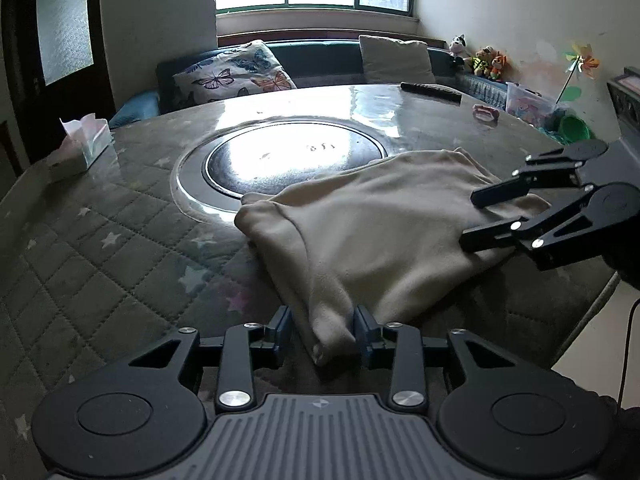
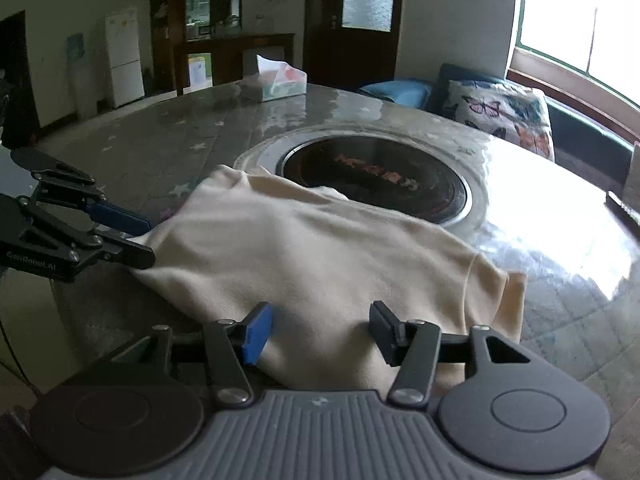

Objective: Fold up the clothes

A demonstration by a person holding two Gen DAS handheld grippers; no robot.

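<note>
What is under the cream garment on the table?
The cream garment lies on the quilted table cover, and its far edge overlaps the rim of the round inset plate at the table's centre. Whatever else lies beneath is covered by the folded cloth.

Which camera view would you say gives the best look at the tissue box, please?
The right wrist view: the tissue box sits unobstructed at the table's far edge, its patterned side facing the camera. The left wrist view shows it dim, near the frame's left edge.
</note>
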